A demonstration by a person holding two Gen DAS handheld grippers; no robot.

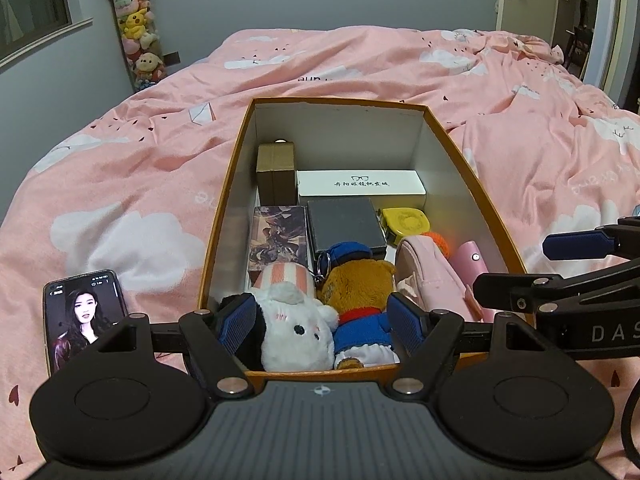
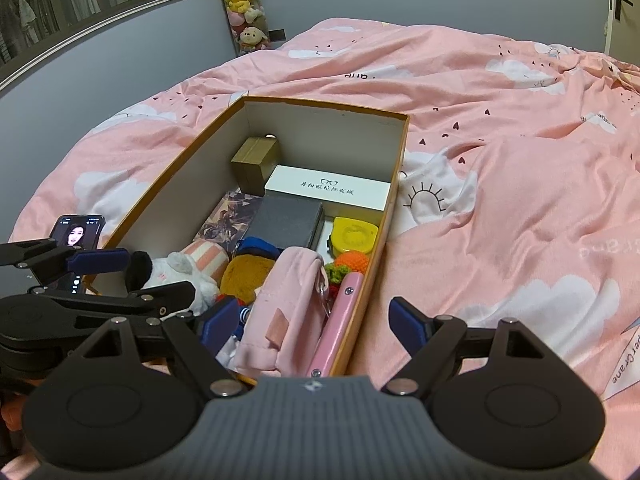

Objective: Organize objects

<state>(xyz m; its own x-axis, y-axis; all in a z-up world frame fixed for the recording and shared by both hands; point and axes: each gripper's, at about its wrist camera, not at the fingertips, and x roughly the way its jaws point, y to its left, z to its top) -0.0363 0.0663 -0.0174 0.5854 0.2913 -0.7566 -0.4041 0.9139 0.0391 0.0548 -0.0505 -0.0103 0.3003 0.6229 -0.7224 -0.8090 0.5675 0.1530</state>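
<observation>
A phone [image 1: 86, 312] lies on the bed [image 1: 140, 168] just left of the orange box [image 1: 224, 204]. The left gripper [image 1: 322, 326] hangs wide open at the box's near end, over the white plush [image 1: 294, 330] and brown bear [image 1: 358, 292] inside it. Farther back in the box lie a white glasses case [image 1: 360, 187] and a yellow tape measure [image 1: 405, 221]. The right gripper [image 2: 314, 326], also spread open and empty, straddles the box's right wall above a pink pouch [image 2: 286, 304].
</observation>
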